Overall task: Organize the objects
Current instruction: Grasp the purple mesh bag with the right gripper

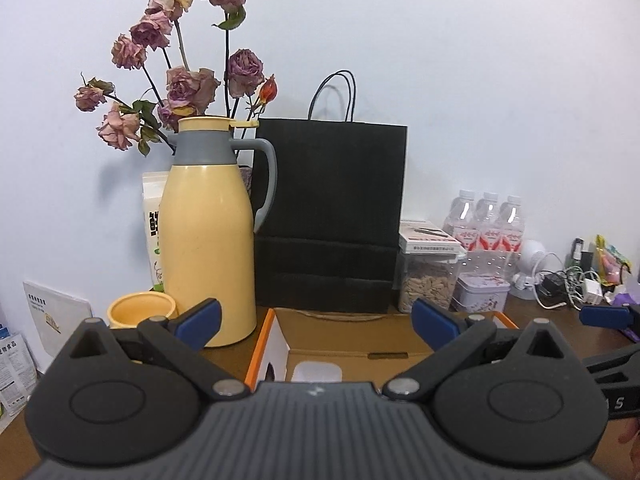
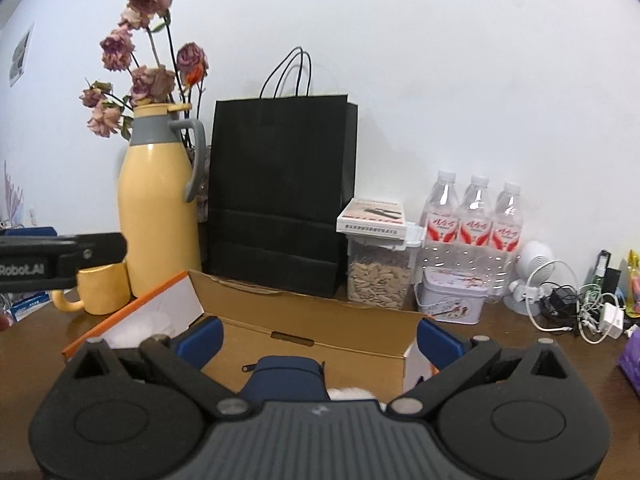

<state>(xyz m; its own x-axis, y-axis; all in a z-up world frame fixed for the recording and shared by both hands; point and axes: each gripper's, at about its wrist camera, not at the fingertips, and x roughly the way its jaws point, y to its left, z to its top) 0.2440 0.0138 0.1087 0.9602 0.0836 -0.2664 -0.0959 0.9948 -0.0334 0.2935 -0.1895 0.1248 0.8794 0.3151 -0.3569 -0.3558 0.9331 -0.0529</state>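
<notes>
An open cardboard box [image 1: 352, 340] with orange edges sits on the brown table just ahead of both grippers; it also shows in the right wrist view [image 2: 320, 328]. My left gripper [image 1: 318, 322] is open and empty above the box's near side. A small white container [image 1: 318, 372] lies inside the box below it. My right gripper [image 2: 320, 340] is open and empty above the box. A dark blue object [image 2: 286, 376] and something white and fluffy [image 2: 352, 393] lie inside the box under it.
A yellow thermos jug [image 1: 208, 232] and a yellow mug [image 1: 142, 310] stand at the left. A black paper bag [image 1: 332, 216] stands behind the box. A seed jar [image 1: 428, 276], a tin [image 1: 482, 290], water bottles [image 1: 486, 224] and tangled cables [image 1: 568, 280] are at the right.
</notes>
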